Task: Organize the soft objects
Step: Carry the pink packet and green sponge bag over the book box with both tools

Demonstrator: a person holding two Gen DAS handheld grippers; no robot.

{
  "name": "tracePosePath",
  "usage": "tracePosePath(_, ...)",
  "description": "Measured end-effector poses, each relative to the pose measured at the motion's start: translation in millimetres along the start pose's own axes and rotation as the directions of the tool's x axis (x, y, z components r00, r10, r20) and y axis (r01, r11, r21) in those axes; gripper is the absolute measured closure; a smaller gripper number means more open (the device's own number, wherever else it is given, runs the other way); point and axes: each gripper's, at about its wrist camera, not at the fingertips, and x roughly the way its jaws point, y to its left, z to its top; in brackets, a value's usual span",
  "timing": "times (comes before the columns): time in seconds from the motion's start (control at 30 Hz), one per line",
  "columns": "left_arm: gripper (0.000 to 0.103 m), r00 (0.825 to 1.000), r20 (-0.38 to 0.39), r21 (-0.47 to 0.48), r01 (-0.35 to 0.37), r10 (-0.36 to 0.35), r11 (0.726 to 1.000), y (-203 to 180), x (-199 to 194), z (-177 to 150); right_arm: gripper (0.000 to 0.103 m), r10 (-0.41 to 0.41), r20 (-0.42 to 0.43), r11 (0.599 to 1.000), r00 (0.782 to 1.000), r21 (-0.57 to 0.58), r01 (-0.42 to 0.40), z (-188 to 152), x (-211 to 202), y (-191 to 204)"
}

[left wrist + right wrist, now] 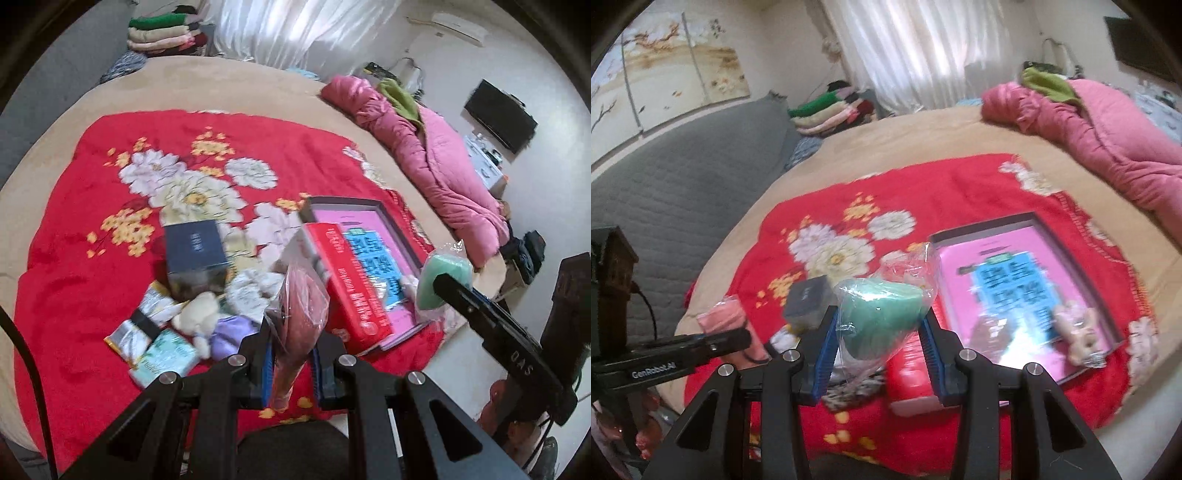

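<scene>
My left gripper (pixel 291 363) is shut on a pink soft item in a clear plastic bag (pixel 299 314), held above the red floral blanket (pixel 92 229). My right gripper (pixel 879 339) is shut on a green sponge in a clear bag (pixel 879 314); it also shows in the left wrist view (pixel 439 273). A shallow box with a pink and blue sheet inside (pixel 1015 288) lies on the blanket to the right, with a small plush toy (pixel 1078 332) in it. A cream plush (pixel 197 314), a purple soft item (pixel 229 328) and white cloth (pixel 255 291) lie near the left gripper.
A red box (pixel 351 291) leans at the shallow box's edge. A dark blue box (pixel 195 254) and packets (pixel 162 354) lie on the blanket. A pink quilt (pixel 1108 140) sits at the bed's right side. Folded clothes (pixel 831 107) are stacked at the far side.
</scene>
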Motion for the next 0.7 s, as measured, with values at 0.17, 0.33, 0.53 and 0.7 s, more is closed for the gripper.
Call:
tracePosePath(0.17, 0.087, 1.000, 0.012, 0.052, 0.017, -0.018, 0.998, -32.2, -1.7, 9.6, 0.059, -0.062, 0.057, 0.997, 0.996, 0.060, 0.059, 8.9, -26.0, -32.5)
tracePosePath(0.33, 0.087, 0.998, 0.020, 0.103, 0.055, -0.057, 0.993, -65.5, 0.2, 18.5, 0.060, -0.101, 0.096, 0.989, 0.990, 0.119, 0.089, 12.4, -46.5, -62.8)
tracePosePath(0.53, 0.087, 0.994, 0.004, 0.152, 0.103, -0.105, 0.983, -102.8, 13.7, 28.1, 0.060, -0.128, 0.121, 0.978, 0.984, 0.181, 0.105, 12.1, -63.1, -92.0)
tracePosePath(0.7, 0.087, 0.990, -0.033, 0.188, 0.140, -0.136, 0.972, -130.2, 38.1, 30.3, 0.060, -0.137, 0.121, 0.971, 0.983, 0.214, 0.109, 7.6, -65.6, -105.6)
